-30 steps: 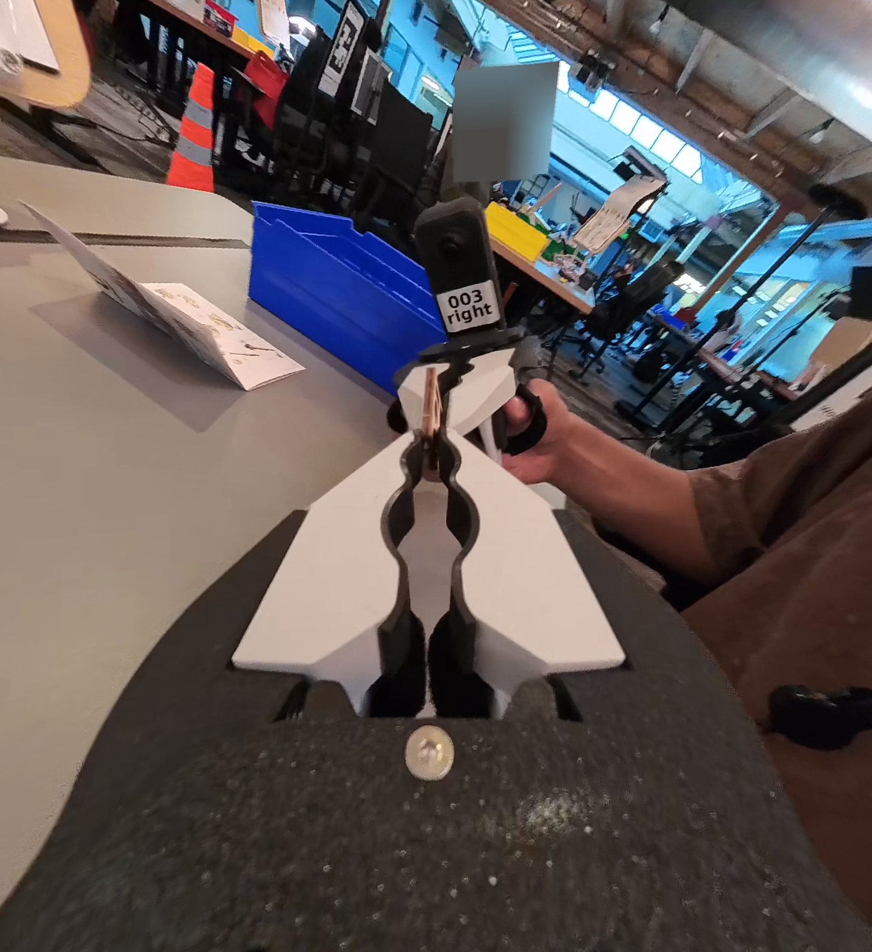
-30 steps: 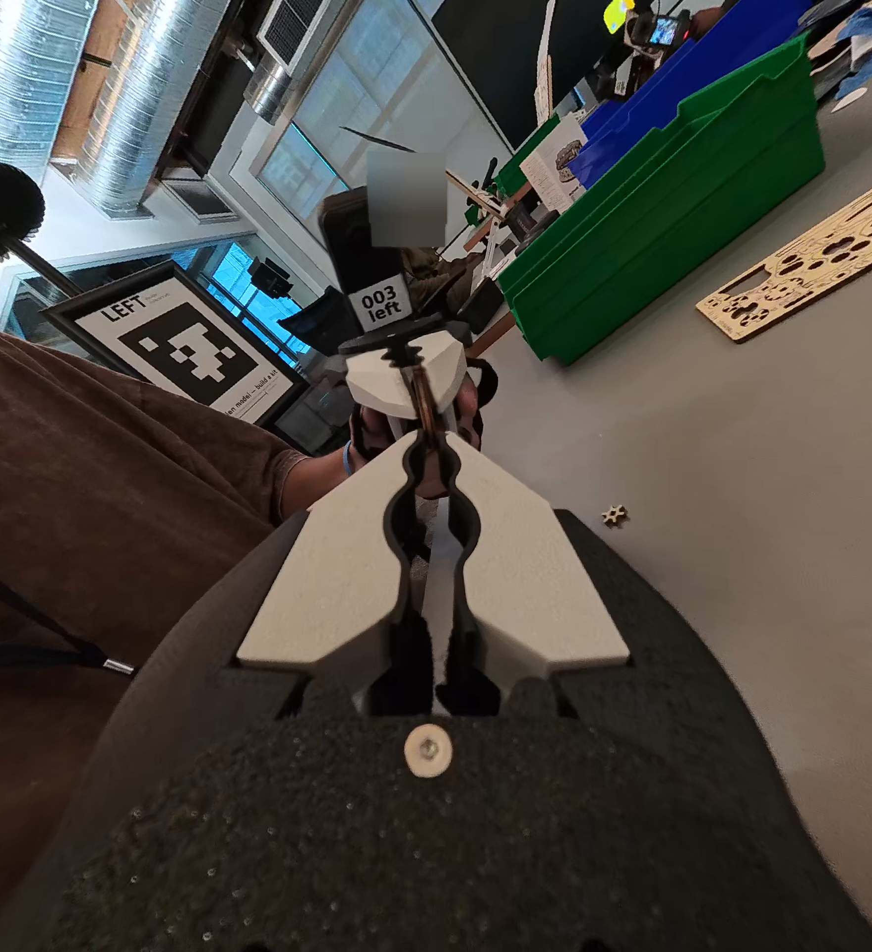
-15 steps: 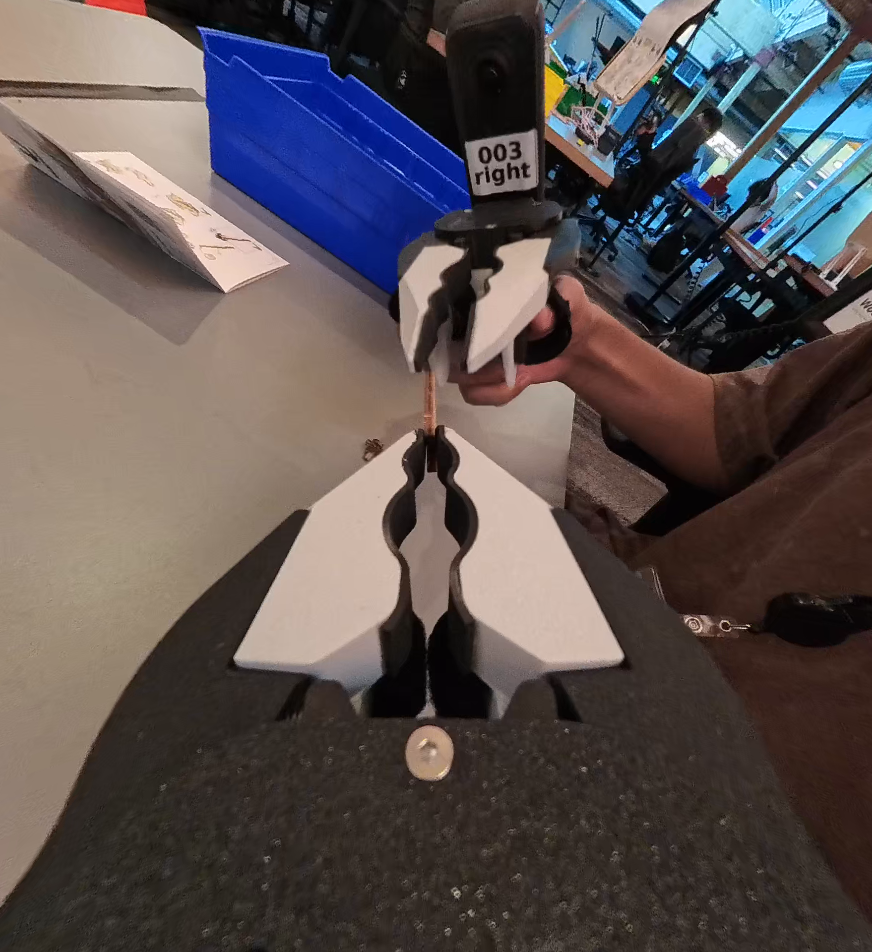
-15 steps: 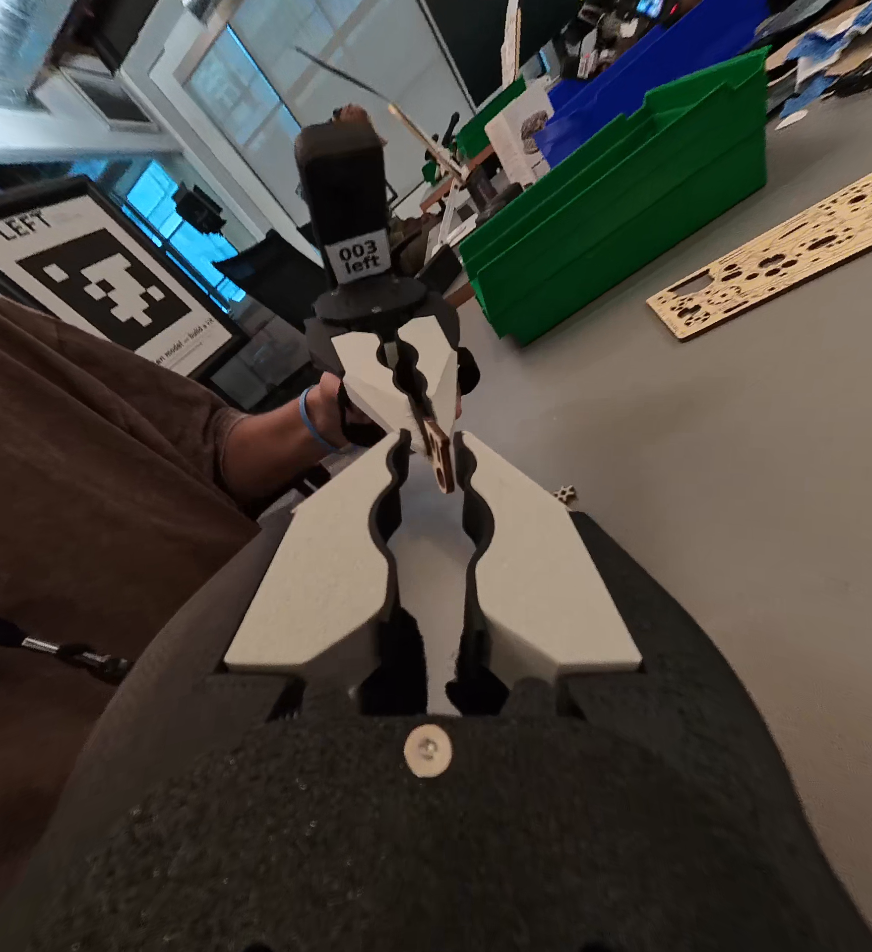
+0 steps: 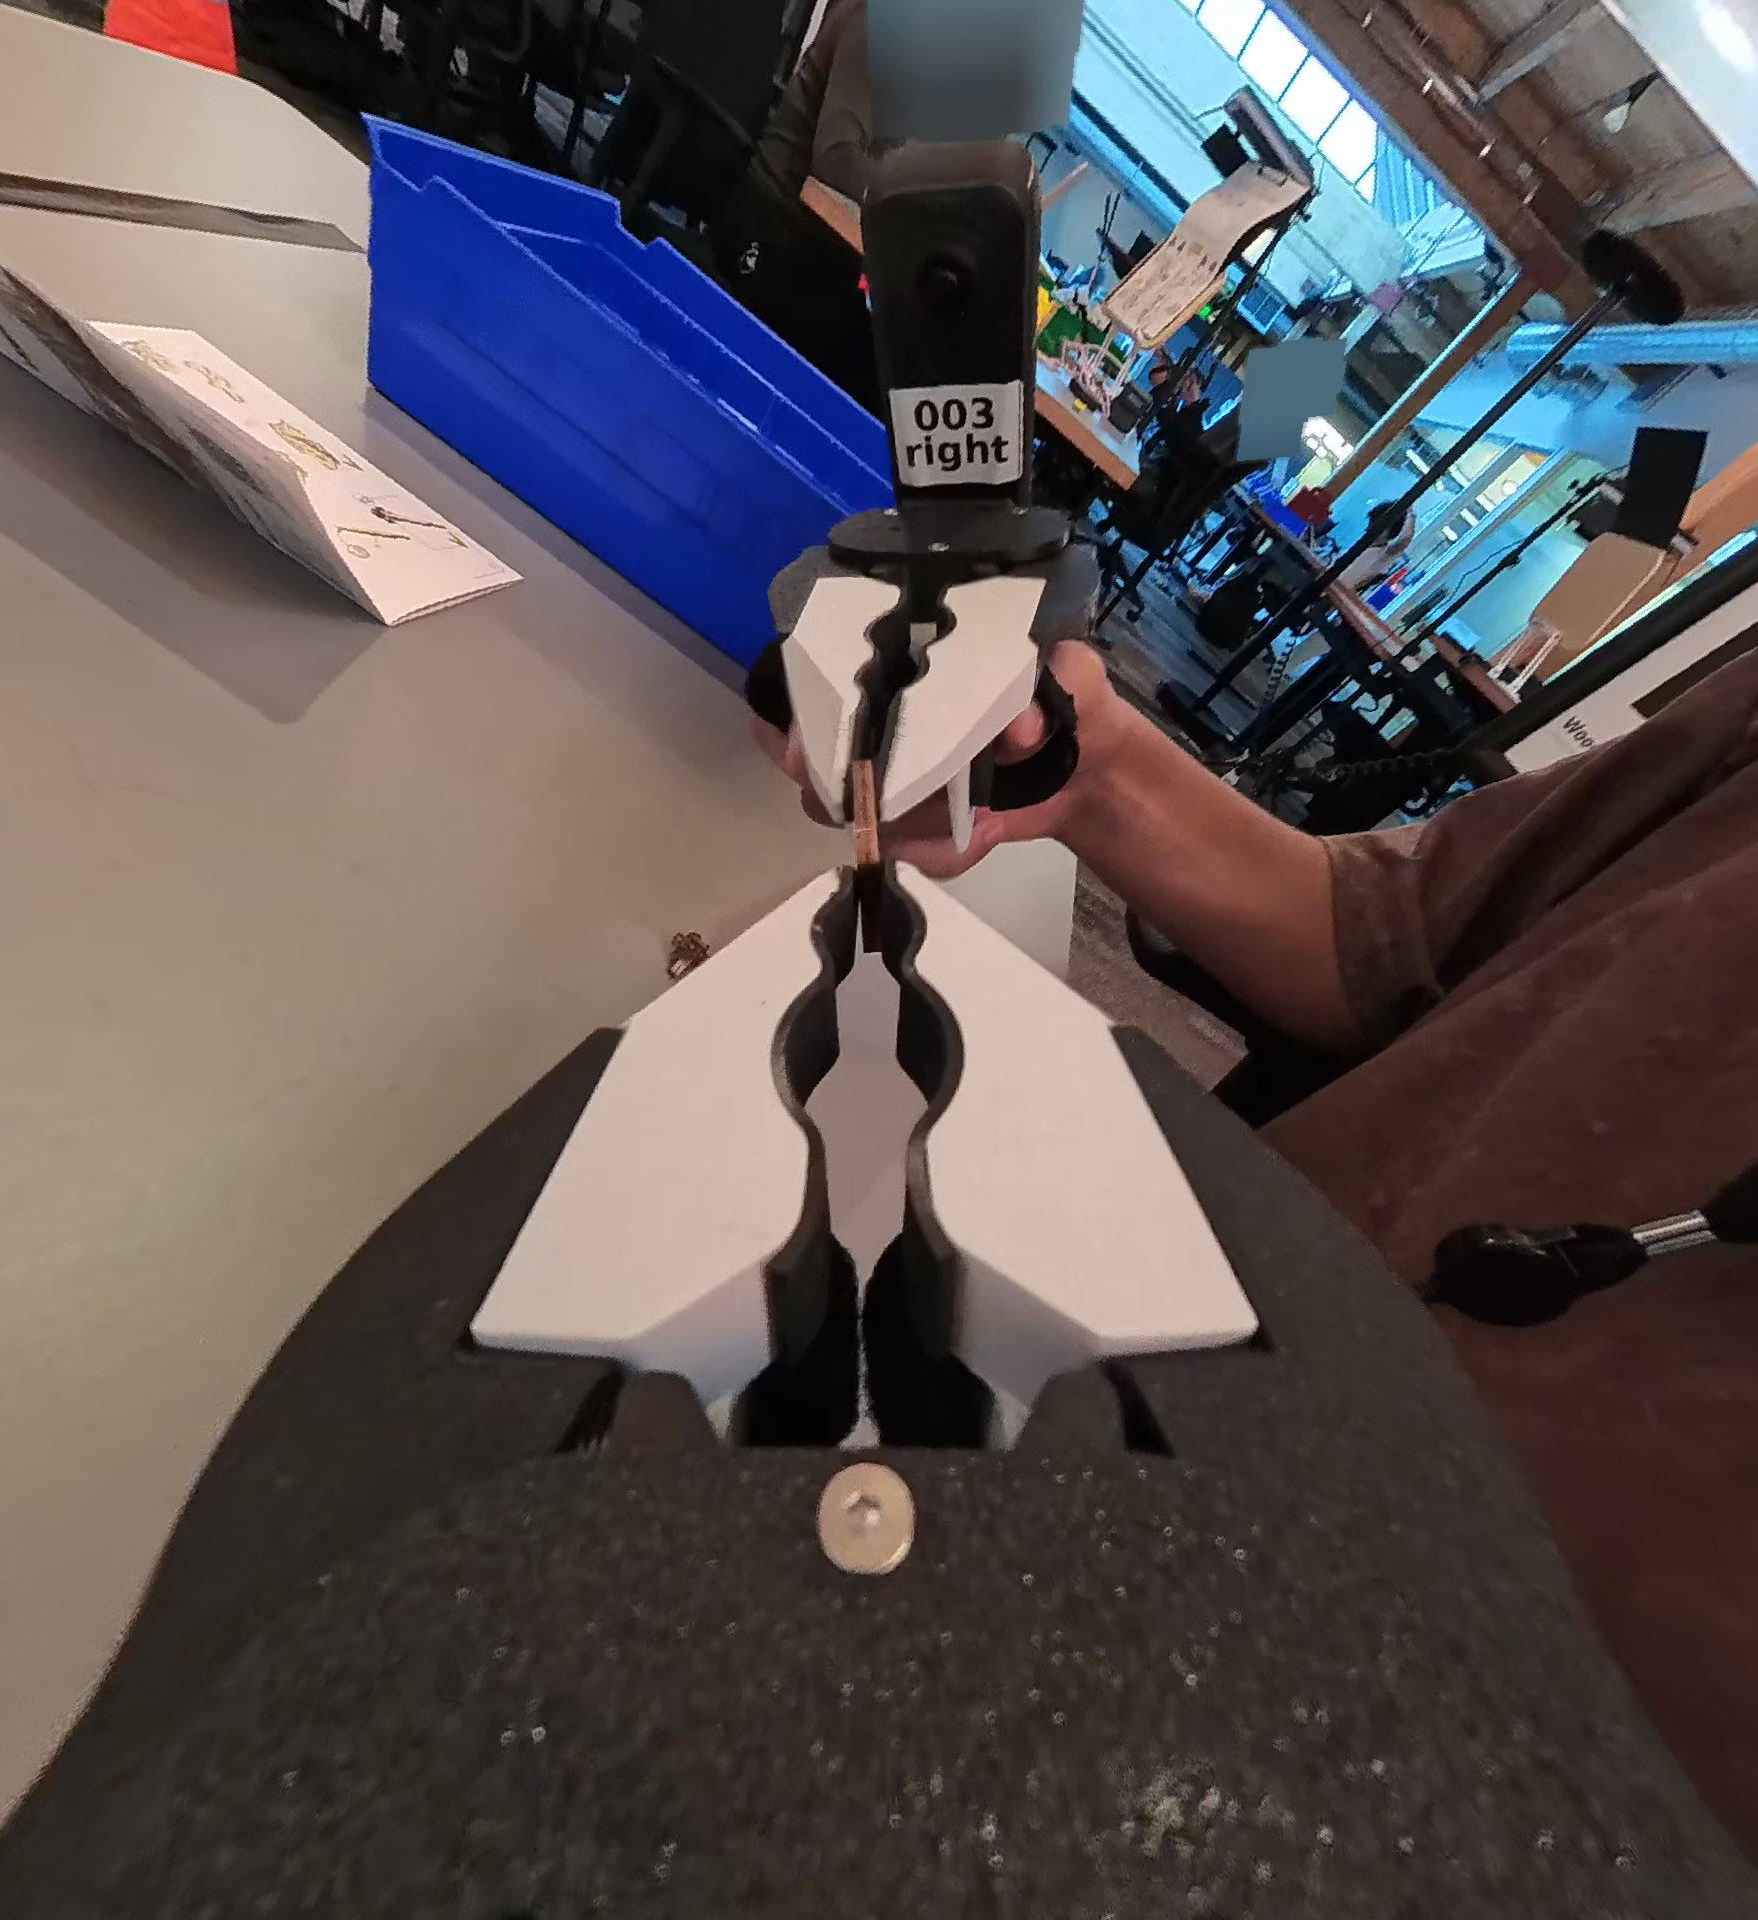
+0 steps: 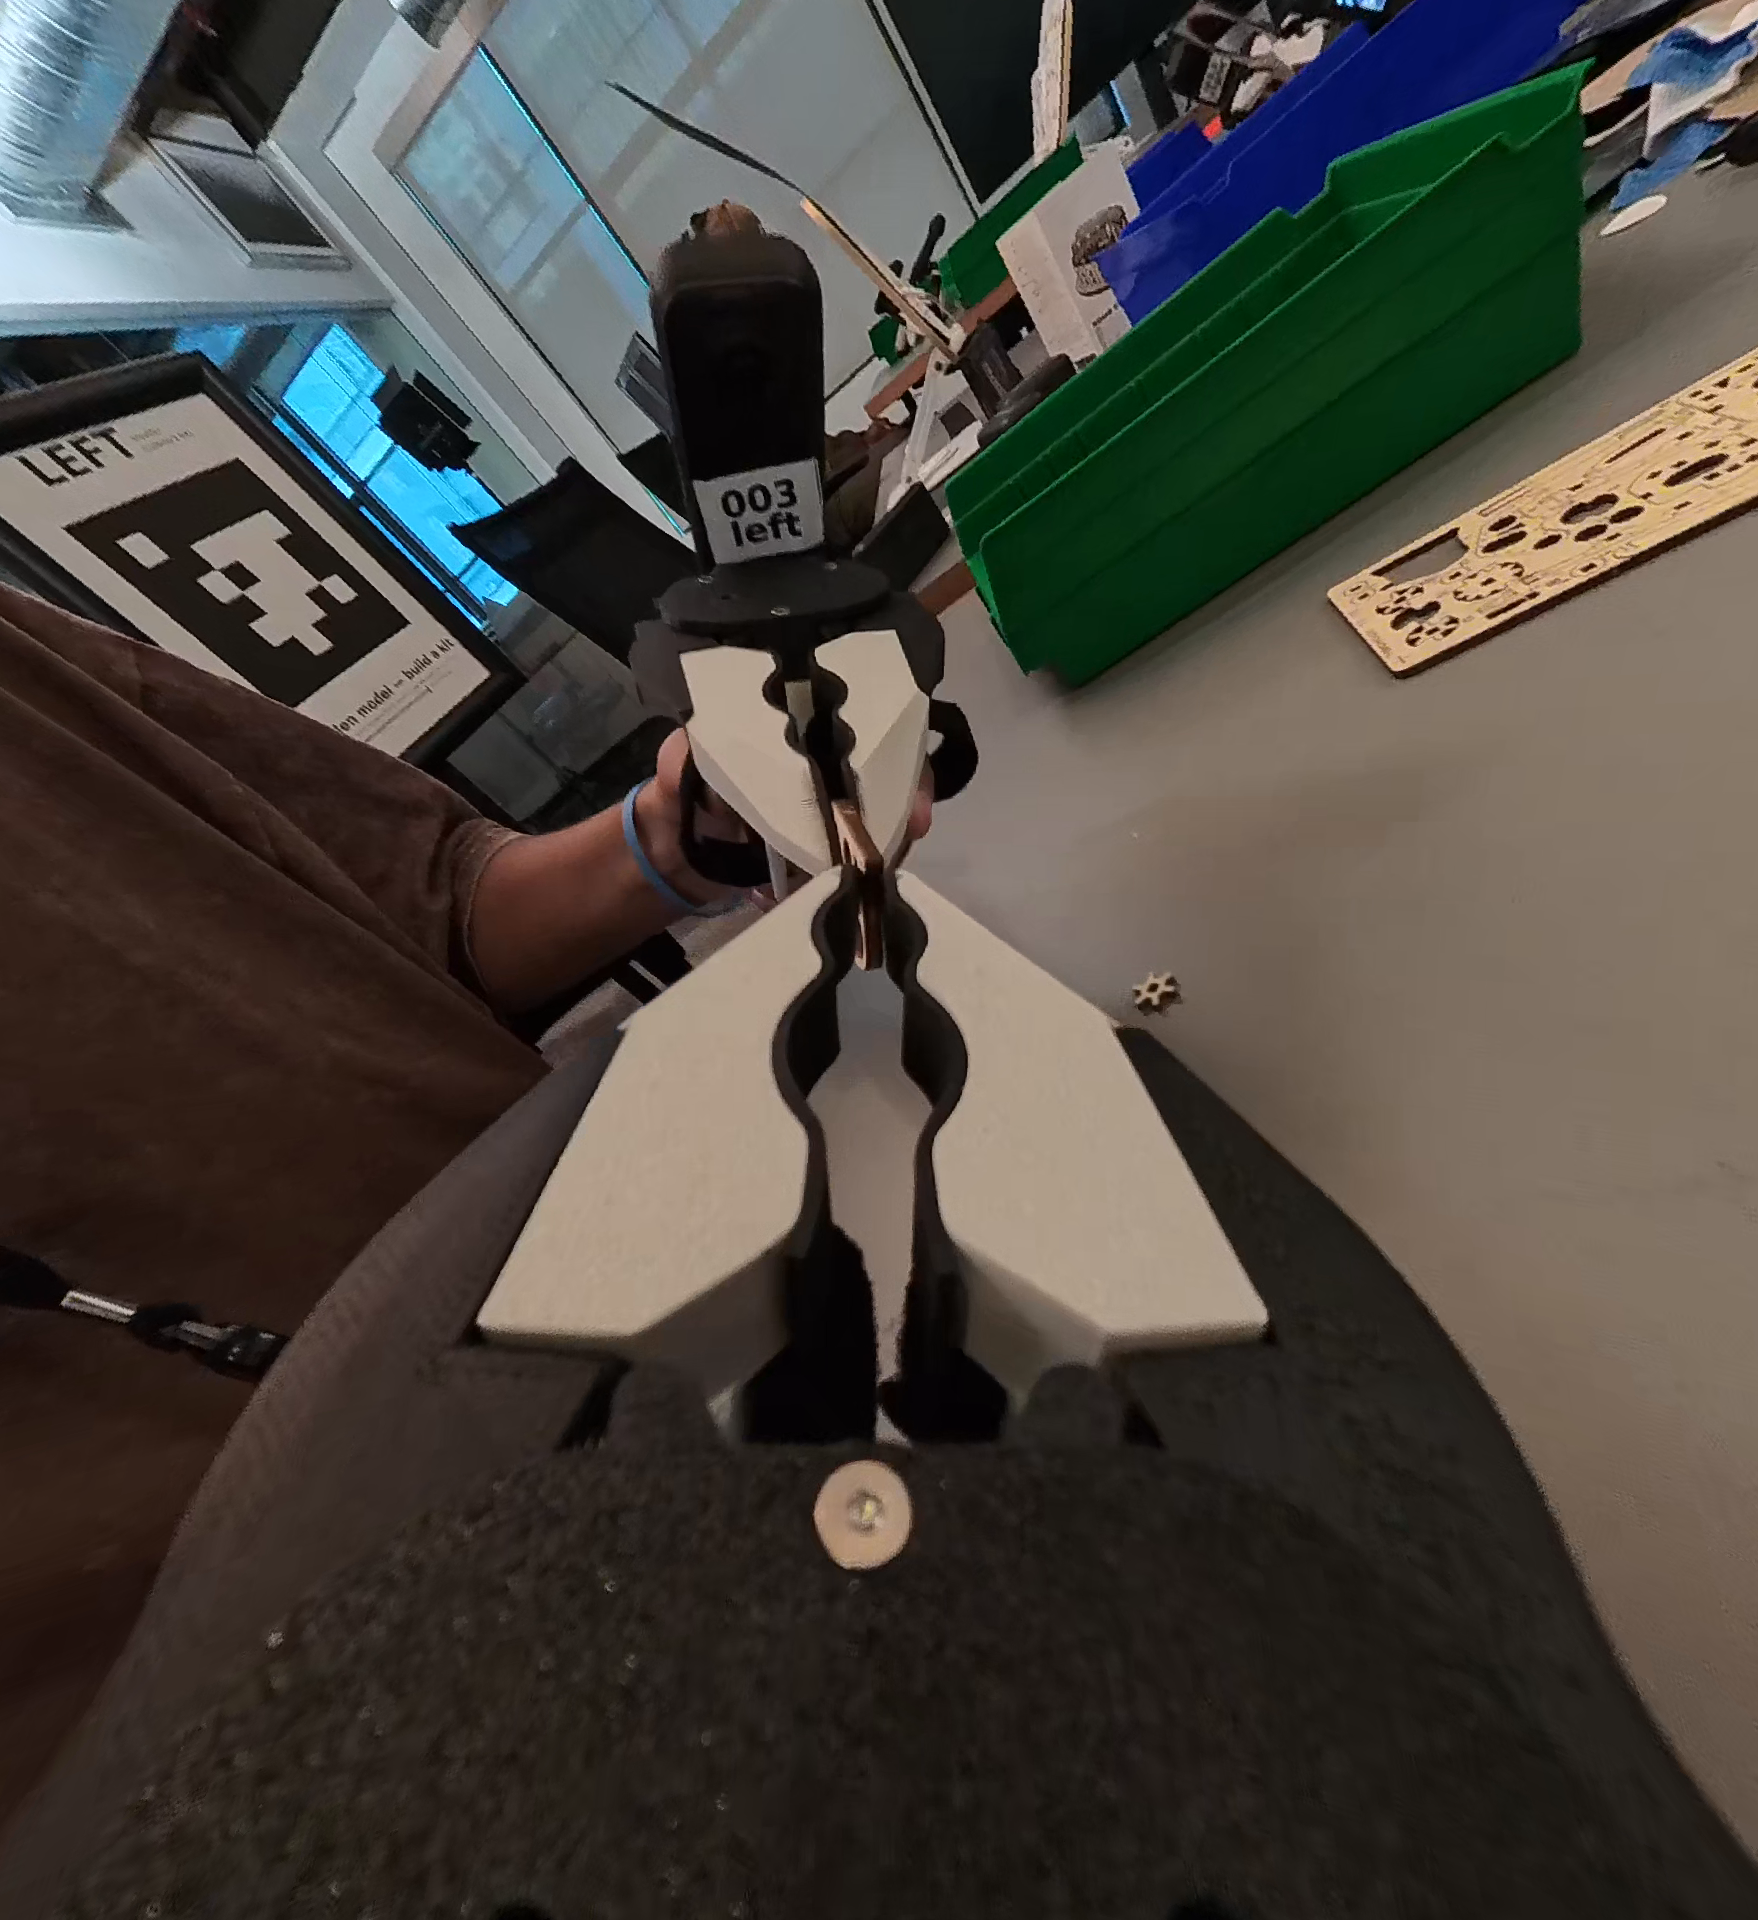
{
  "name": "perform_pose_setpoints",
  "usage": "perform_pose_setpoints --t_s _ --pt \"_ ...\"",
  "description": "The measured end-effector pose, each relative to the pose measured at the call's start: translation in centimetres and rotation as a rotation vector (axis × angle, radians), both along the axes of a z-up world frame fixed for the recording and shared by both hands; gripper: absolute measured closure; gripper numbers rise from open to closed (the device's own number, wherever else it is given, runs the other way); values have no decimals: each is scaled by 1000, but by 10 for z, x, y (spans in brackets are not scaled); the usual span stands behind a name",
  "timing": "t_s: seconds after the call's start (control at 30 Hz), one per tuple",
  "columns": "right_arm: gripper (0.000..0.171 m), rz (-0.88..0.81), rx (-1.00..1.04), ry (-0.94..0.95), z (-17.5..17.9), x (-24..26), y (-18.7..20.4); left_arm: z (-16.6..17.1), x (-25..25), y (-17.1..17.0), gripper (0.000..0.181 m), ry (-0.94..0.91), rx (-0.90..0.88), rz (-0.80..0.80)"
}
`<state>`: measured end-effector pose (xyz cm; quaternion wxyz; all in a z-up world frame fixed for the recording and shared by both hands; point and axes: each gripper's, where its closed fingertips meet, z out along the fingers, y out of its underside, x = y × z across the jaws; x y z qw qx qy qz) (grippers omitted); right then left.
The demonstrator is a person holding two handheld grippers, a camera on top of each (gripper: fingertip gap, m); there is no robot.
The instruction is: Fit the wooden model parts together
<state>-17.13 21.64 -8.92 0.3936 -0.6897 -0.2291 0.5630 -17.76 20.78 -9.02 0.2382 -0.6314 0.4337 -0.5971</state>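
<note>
Centre frame: left tool (image 5: pixel 862 902) and right tool (image 6: pixel 859 914), tips facing, both clenched on a thin tan wooden part (image 5: pixel 864 831). Best kept aligned, pressed gently.

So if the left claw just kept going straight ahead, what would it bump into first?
Most likely the right claw facing it tip to tip. Both seem to pinch the thin wooden piece between them, so the left claw has almost no free way ahead, though depth is hard to judge.

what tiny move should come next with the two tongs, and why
Probably ease the right tongs and left tongs straight toward each other. Each pinches a thin wooden piece edge-on, tip to tip over the grey table. In the right wrist view the pieces overlap, but whether they are seated is unclear.
</note>
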Motion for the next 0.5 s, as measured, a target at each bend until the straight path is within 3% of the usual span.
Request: perform_pose_setpoints --t_s 0.13,0.2,0.4,0.5 --pt "168 -17 -18 94 11 4 4 6 1 1 176 -37 -48 4" --pt "168 -25 -28 153 17 7 6 4 2 2 160 -28 -62 10" --pt "168 -16 -41 192 17 1 7 12 4 -2 162 -81 -114 -5" --pt "168 -13 -27 167 14 -1 7 9 4 -1 173 -75 -111 3"
